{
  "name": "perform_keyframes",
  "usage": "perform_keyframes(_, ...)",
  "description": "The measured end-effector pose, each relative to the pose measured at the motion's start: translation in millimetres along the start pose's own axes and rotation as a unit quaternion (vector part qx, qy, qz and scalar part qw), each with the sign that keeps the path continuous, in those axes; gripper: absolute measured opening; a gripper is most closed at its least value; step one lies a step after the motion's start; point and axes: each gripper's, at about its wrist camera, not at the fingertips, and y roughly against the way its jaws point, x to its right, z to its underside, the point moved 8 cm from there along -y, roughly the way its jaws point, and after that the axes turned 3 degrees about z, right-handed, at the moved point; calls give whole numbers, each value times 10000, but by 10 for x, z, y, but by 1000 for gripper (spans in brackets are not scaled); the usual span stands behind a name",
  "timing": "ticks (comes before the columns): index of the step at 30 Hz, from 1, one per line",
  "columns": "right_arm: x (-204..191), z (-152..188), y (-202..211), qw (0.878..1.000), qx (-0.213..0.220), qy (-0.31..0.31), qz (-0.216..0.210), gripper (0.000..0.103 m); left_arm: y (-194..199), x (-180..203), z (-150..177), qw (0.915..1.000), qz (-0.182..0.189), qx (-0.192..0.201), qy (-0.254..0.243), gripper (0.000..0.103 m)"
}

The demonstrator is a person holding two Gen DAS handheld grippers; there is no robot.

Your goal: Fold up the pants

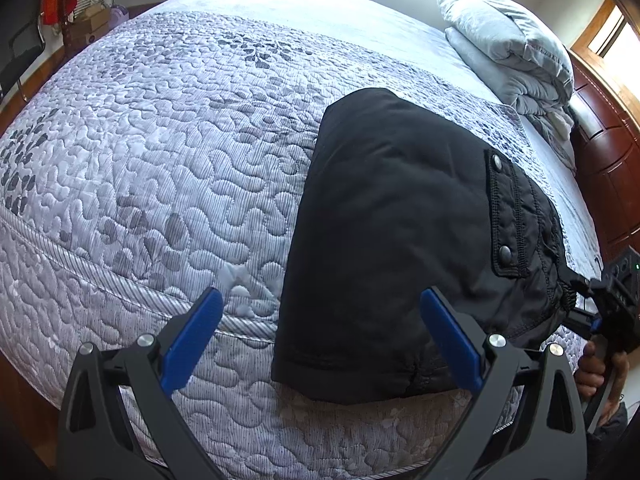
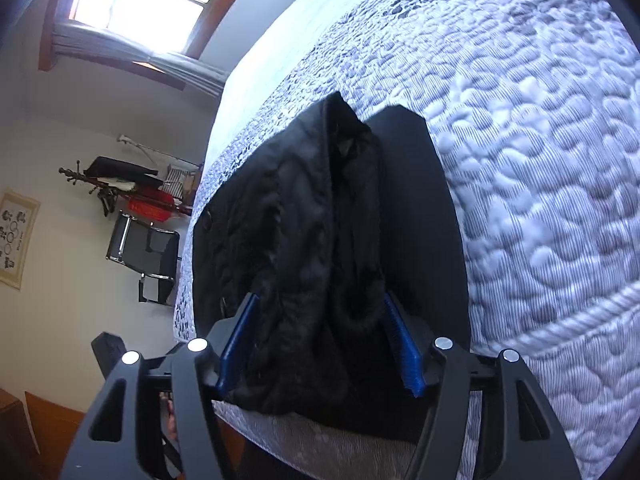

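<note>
While the folded black pants (image 1: 384,232) lie on the quilted bed (image 1: 160,160), my right gripper (image 2: 320,344) is nearest, its jaws parted around the waist end without pressing; my left gripper (image 1: 320,340) waits wide open and empty, just before the near edge.

Black pants (image 1: 392,216) on a lilac-grey leaf-patterned quilted bedspread (image 1: 160,152)

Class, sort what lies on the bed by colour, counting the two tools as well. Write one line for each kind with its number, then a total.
Black folded pants: 1
Grey folded bedding pile: 1
Black-and-blue tools: 2, left tool and right tool
Total: 4
</note>
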Motion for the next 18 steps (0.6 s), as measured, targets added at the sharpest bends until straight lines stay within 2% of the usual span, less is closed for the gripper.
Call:
perform_keyframes(1, 6, 23, -9, 10000, -18, 52, 12, 57, -10, -4, 4, 10000, 4, -6, 16, 99)
perform_keyframes(2, 26, 40, -14, 10000, -43, 73, 22, 45, -20, -7, 11, 10000, -2, -23, 24, 99)
perform_keyframes(7, -164, 27, -20, 9994, 9, 292, 161, 35, -46, -12, 42, 9999, -46, -89, -15, 99)
perform_keyframes(14, -506, 42, 237, 9980, 253, 564, 112, 32, -35, 4, 12, 10000, -9, -38, 12, 99)
perform_keyframes(18, -510, 112, 372, 9977, 345, 572, 88, 32, -34, 26, 10, 10000, 18, -28, -19, 99)
